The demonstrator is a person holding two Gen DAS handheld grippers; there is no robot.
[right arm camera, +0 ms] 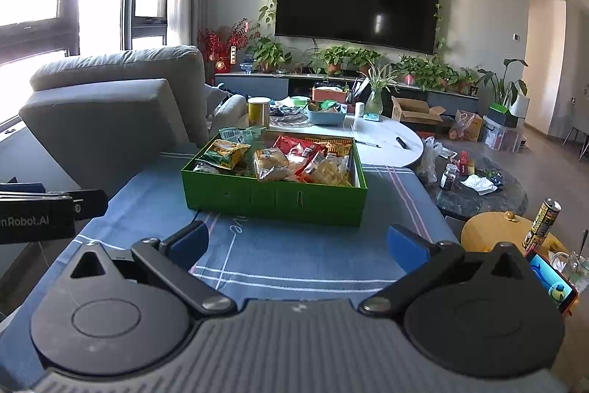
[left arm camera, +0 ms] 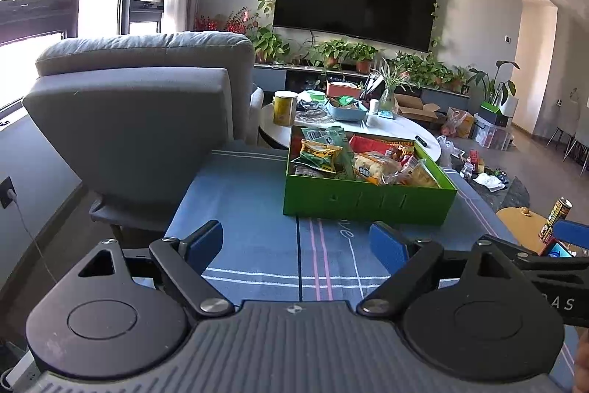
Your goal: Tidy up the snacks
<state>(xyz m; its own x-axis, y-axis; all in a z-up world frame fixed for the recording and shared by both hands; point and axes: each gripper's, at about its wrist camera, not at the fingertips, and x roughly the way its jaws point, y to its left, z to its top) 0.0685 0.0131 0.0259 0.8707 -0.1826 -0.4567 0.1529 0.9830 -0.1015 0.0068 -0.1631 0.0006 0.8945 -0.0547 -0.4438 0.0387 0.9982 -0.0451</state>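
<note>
Two grippers are held level over the near edge of the surface [right arm camera: 294, 256], side by side and aimed at the green box [right arm camera: 274, 205]. The left gripper [left arm camera: 296, 245] is spread wide and holds nothing; the right gripper [right arm camera: 298, 244] is likewise wide and empty. This placement is judged to keep the box within reach of both. The snack packets [right arm camera: 279, 159] are seen piled loosely inside the box, overlapping and tilted: green, yellow, red and clear wrappers. No packet is seen on the blue striped cloth around it.
</note>
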